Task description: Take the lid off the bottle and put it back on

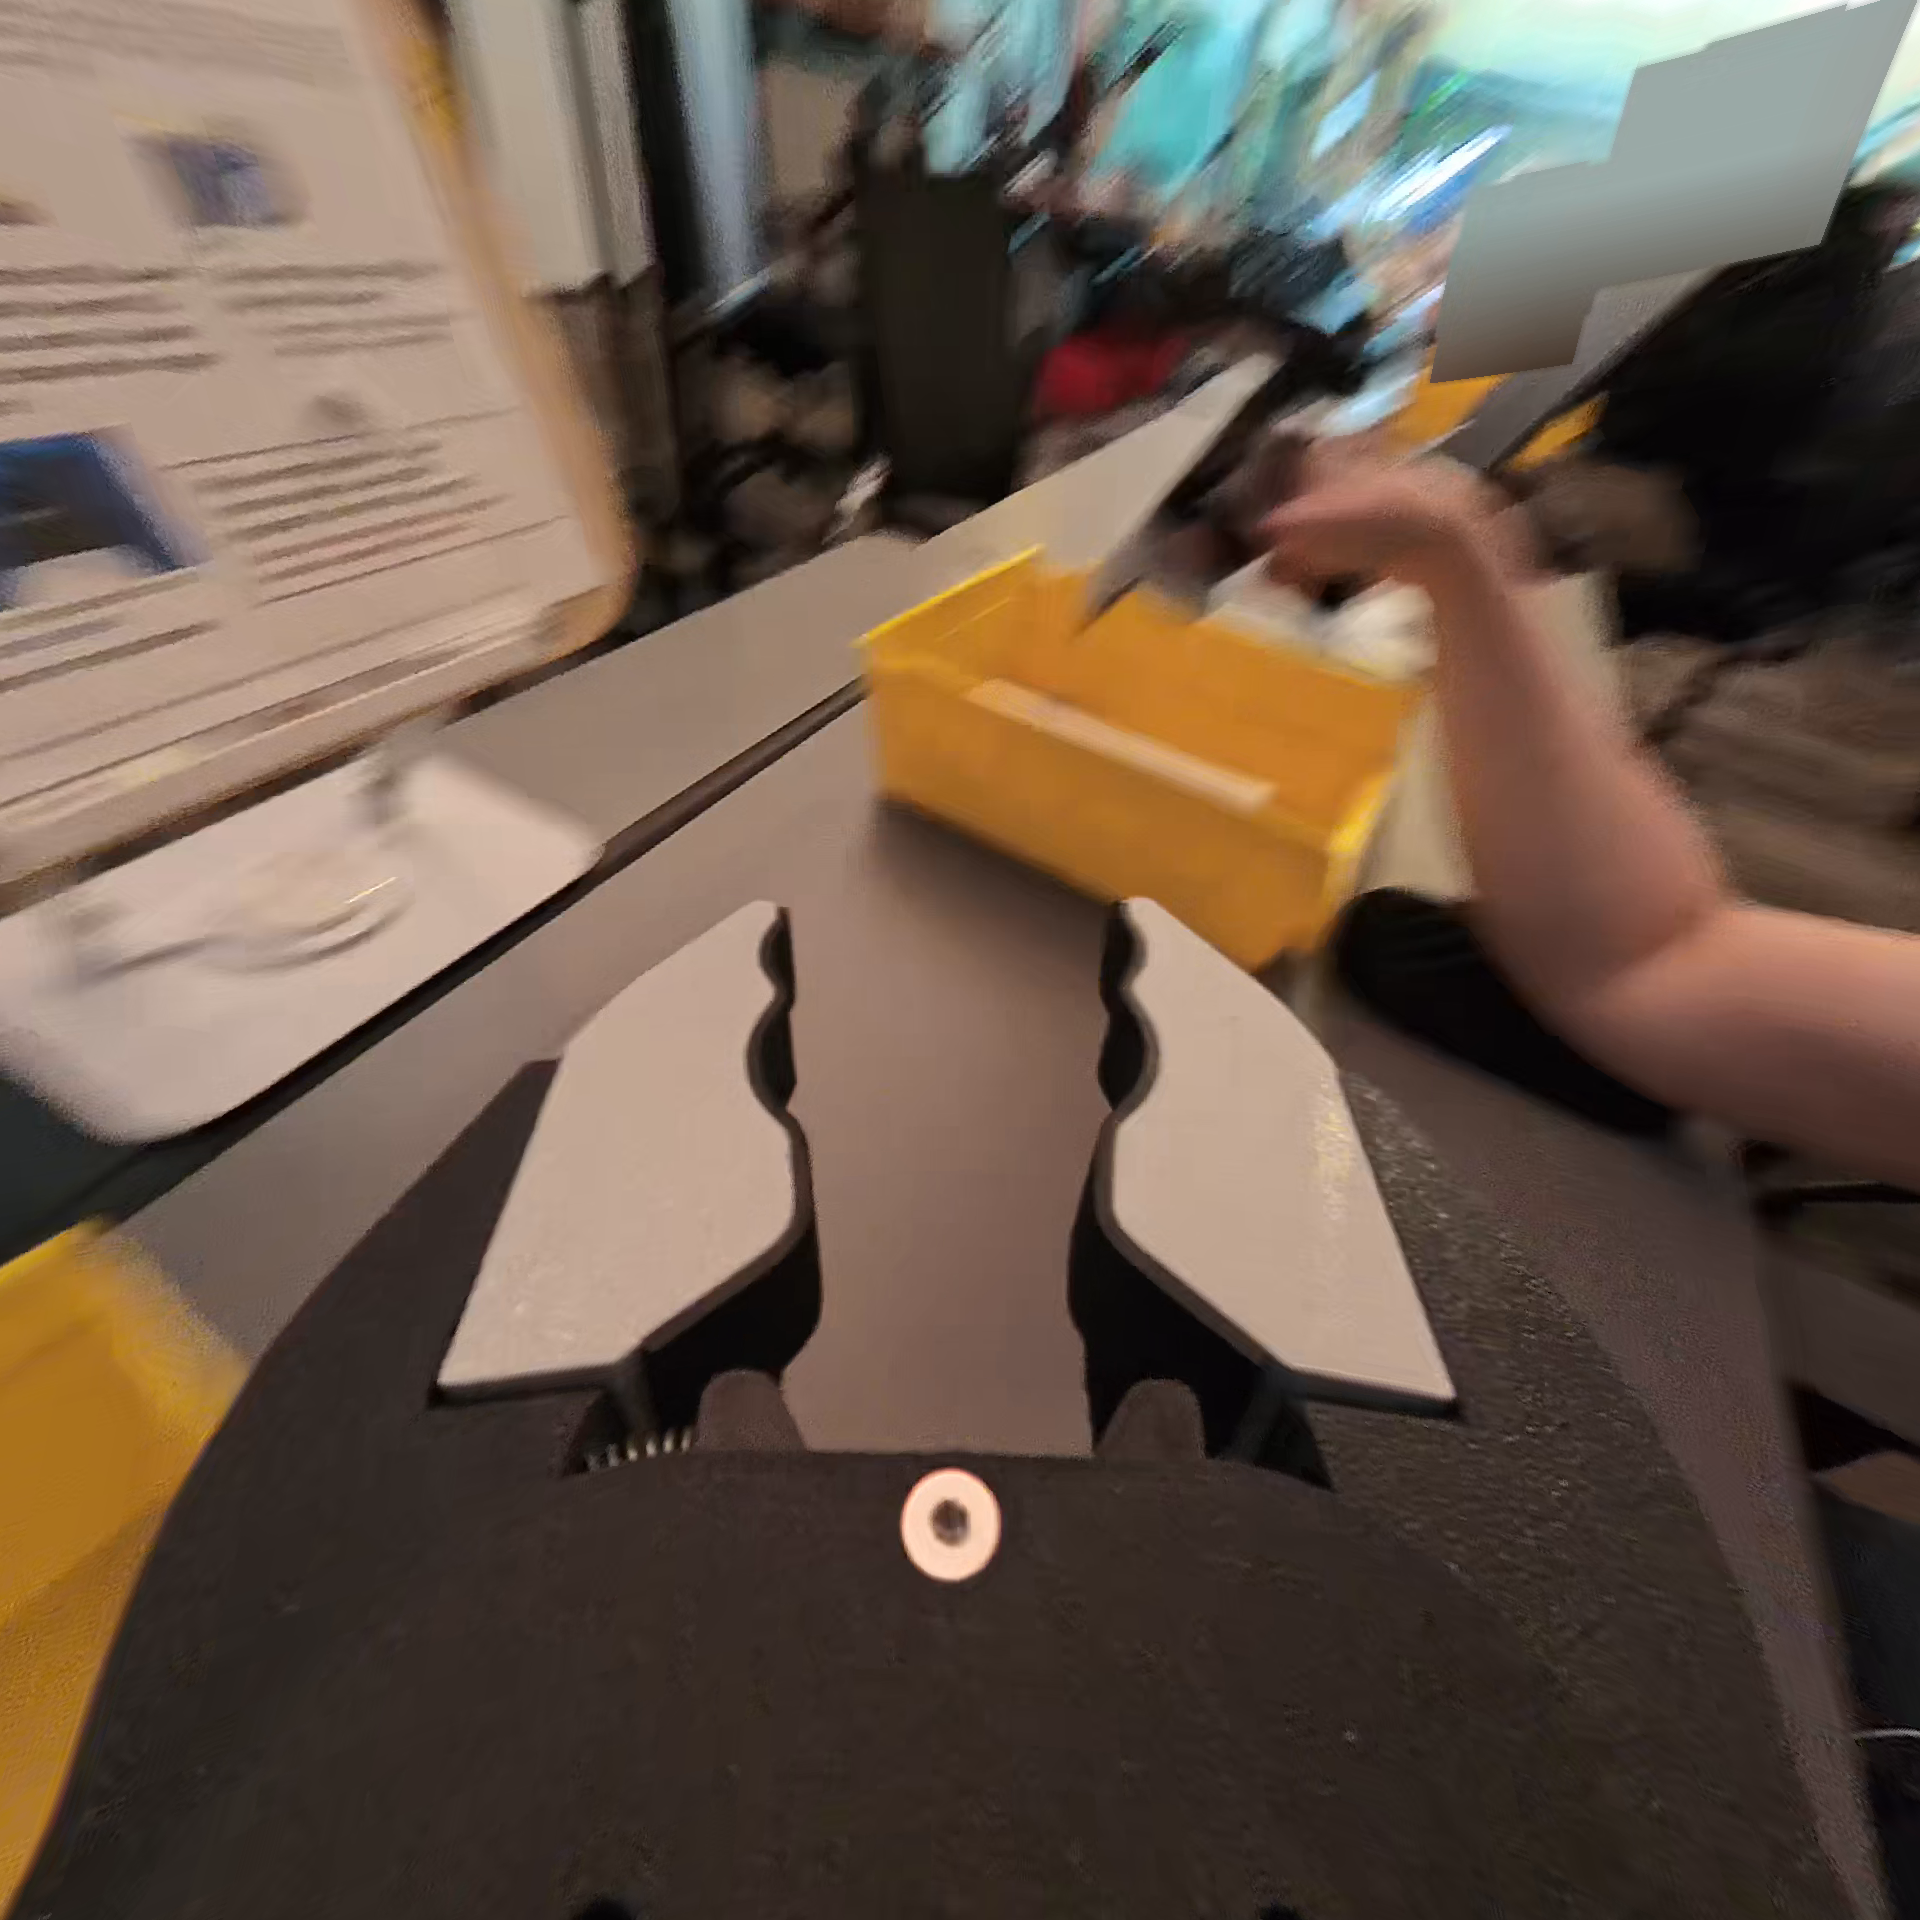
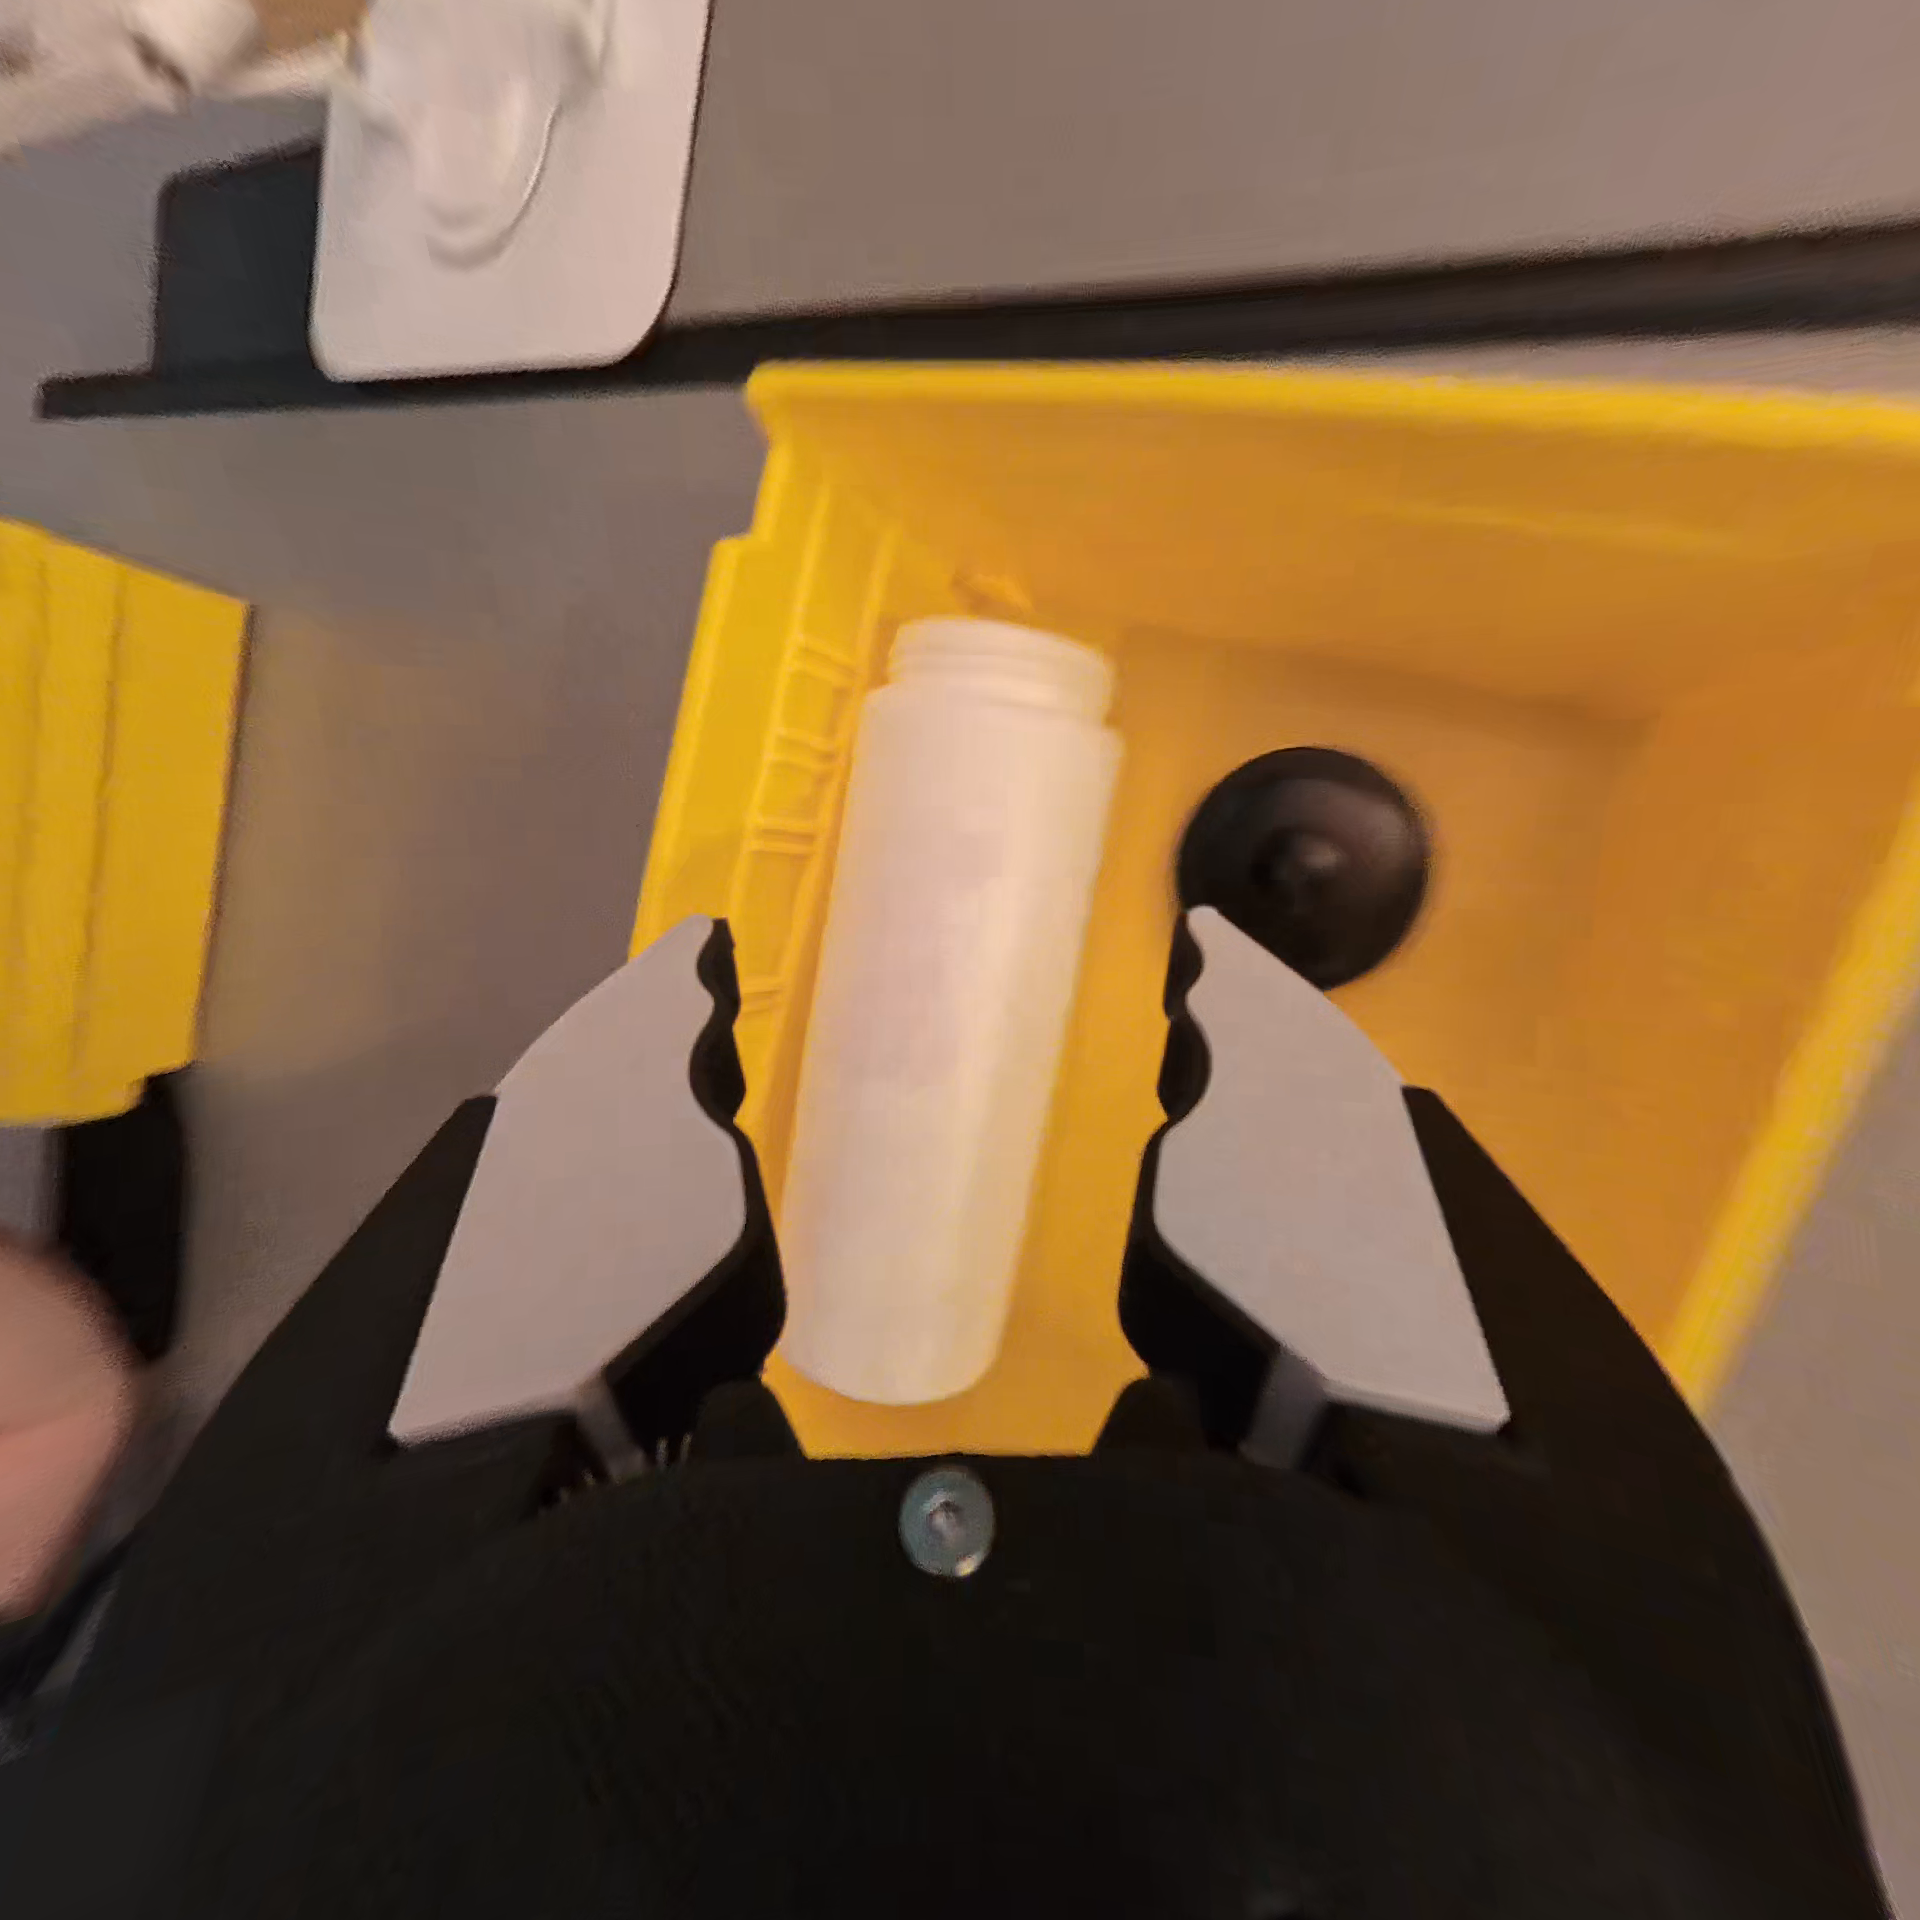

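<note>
A white bottle (image 2: 956, 987) lies on its side inside a yellow bin (image 2: 1351, 416), its bare threaded neck pointing away from me. The black lid (image 2: 1304, 862) lies apart from it, on the bin floor to its right. My right gripper (image 2: 954, 925) is open and hovers above the bottle, with one finger on each side of the body. My left gripper (image 1: 951, 914) is open and empty over the grey table, a little short of the bin (image 1: 1091, 769). The bottle and lid are hidden in the left wrist view.
A person's forearm (image 1: 1558, 831) reaches over the bin from the right. A white tray (image 2: 499, 208) with a clear object sits beyond a dark table seam; it also shows at the left (image 1: 260, 935). A second yellow bin (image 2: 94, 831) stands to the left. A printed board (image 1: 260, 416) stands at far left.
</note>
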`<state>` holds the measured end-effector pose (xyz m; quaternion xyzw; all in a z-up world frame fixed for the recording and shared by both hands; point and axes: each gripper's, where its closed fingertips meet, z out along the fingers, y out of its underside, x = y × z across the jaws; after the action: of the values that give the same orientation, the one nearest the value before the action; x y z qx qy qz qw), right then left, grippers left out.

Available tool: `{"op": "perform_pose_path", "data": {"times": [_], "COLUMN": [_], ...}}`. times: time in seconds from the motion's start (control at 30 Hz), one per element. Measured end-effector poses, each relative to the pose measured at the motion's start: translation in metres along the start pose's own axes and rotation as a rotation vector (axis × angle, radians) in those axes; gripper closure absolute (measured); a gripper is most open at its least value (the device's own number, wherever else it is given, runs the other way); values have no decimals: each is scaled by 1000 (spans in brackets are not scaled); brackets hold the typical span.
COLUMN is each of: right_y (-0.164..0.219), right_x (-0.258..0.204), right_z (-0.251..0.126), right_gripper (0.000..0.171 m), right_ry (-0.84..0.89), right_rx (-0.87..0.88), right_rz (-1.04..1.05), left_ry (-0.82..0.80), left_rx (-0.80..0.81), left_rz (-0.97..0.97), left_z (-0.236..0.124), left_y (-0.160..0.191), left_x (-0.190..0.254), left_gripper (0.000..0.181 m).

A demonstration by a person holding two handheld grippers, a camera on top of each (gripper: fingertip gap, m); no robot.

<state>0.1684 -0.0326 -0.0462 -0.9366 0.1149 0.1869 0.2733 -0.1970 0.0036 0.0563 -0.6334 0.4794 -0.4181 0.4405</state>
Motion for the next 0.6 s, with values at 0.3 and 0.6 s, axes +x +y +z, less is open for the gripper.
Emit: {"op": "perform_pose_path", "data": {"times": [0.3,0.6], "right_y": [44,86], "right_x": [109,114], "right_z": [-62,-28], "right_gripper": [106,160], "right_ry": [365,271], "right_rx": [-13,-276], "right_rz": [222,287], "left_ry": [-992,-874], "left_rx": [-502,-588], "left_rz": [-146,-577], "left_z": [-196,-239], "left_y": [83,167], "left_x": [-178,-195], "left_gripper": [131,128]}}
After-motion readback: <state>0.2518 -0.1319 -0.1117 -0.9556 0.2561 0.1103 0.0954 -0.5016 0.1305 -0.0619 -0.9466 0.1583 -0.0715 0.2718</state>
